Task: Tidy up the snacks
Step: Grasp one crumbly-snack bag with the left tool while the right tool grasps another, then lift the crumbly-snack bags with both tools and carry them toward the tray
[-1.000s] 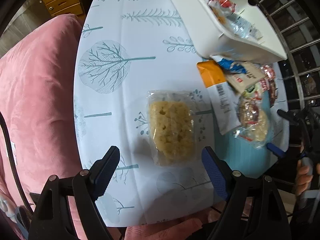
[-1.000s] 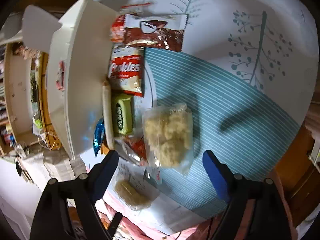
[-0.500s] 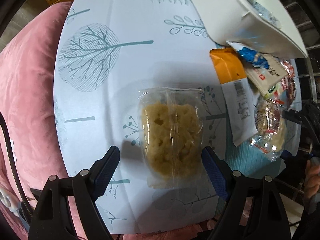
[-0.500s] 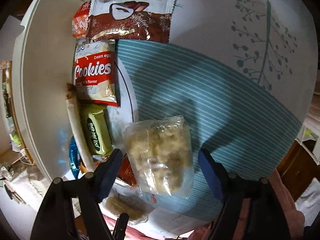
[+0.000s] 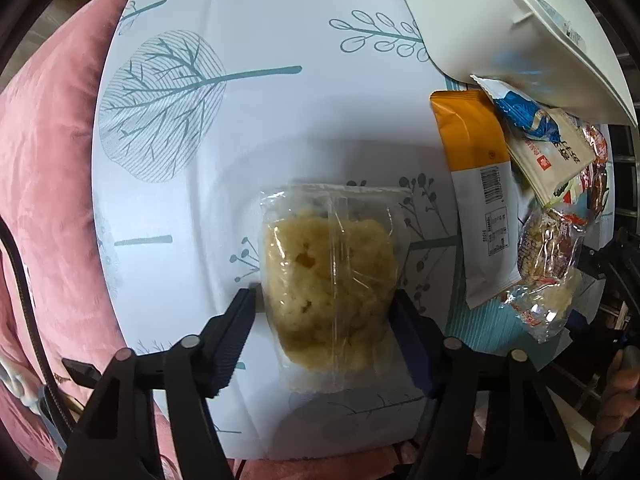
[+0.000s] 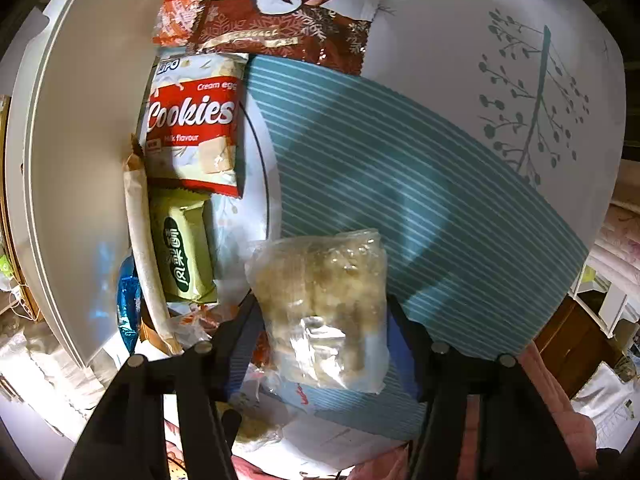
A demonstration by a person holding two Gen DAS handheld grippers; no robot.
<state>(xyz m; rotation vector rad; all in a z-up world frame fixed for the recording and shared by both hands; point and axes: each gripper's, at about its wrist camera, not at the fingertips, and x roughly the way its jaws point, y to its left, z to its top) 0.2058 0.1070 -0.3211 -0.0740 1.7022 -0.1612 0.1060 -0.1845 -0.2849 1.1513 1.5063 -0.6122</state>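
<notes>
Now, grasp in hand: both packets pinched at once, one per gripper; squeeze lightly enough not to crumble the cake inside.
Left gripper [image 5: 326,312]: narrowed onto the clear-wrapped rice cake [image 5: 330,280], pads touching the wrapper at 9 and 3 o'clock of the packet's near half.
Left grasp advice: grip through the cake body, not the loose film at the 12 o'clock seam; lift straight up so the wrapper does not slide out.
Left surroundings: white tree-print tablecloth [image 5: 248,120] under the packet; orange-and-white packet [image 5: 480,196] at 3 o'clock, apart from the cake; white tray [image 5: 500,40] at 1 o'clock, with loose wrappers crowded against its near wall.
Right gripper [image 6: 322,316]: closed in on a second clear packet of puffed cake [image 6: 324,300], fingers against its sides, packet standing toward 12 o'clock.
Right grasp advice: clear the neighbours before swinging toward the tray; green pastry packet [image 6: 186,252] sits just beside at 9 o'clock, Cookies bag [image 6: 192,124] at 11 o'clock.
Right surroundings: striped teal mat [image 6: 400,180] beneath and at 1 o'clock; tray wall [image 6: 80,160] at 9 to 10 o'clock.
Left pose: pitched down over the near table edge, fingers aimed toward 12 o'clock, pink cushion [image 5: 48,180] at 9 o'clock.
Right pose: similarly steep, looking down on the mat; only a sliver of the holding hand visible, in the left view's 4 o'clock corner.
Lift state: cannot tell whether either packet is off the cloth.
</notes>
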